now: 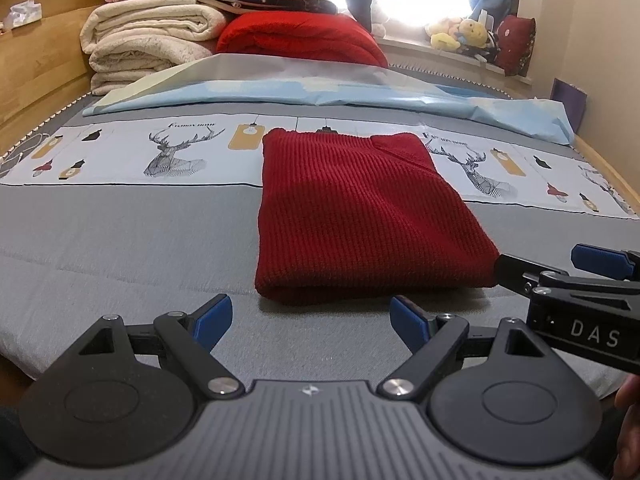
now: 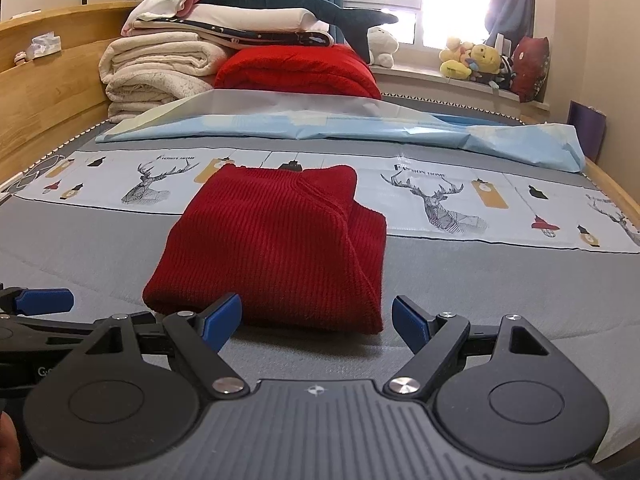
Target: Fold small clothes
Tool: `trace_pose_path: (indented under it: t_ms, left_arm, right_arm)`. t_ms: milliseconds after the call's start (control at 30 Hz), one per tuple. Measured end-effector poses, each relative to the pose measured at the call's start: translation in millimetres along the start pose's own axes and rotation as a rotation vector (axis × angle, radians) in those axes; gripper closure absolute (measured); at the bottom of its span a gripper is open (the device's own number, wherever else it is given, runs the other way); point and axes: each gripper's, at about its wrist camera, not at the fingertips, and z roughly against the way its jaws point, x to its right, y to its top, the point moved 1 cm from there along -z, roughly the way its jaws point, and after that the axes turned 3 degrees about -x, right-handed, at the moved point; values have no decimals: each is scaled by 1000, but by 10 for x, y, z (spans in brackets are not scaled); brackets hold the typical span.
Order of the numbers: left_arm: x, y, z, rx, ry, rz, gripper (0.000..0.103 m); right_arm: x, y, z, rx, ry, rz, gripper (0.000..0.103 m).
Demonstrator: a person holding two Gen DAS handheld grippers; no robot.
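With both the left gripper point(image 1: 310, 322) and right gripper point(image 2: 318, 322) being held spread near the bed's point(image 1: 120, 240) front edge, the folded red sweater point(image 1: 360, 216) is risking being unfolded by a snagging finger.

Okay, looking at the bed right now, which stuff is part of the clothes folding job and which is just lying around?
Part of the job:
red knit garment, folded on the grey bed cover
left gripper, open
right gripper, open

Just lying about:
stack of cream blankets
red blanket
light blue sheet
plush shark
stuffed toys on the windowsill

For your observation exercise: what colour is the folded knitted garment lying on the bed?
Dark red, ribbed knit: the folded garment shows best in the left wrist view.
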Motion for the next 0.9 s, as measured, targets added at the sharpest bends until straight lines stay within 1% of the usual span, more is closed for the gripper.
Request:
trace_pose_path:
  t_ms: [133, 900]
  left_arm:
    - [-6, 8, 9, 6, -2, 1, 13]
    - [-9, 8, -2, 4, -5, -2, 13]
  right_arm:
    - [-10, 6, 18, 12, -3, 1, 20]
    - [-25, -1, 20, 9, -3, -2, 20]
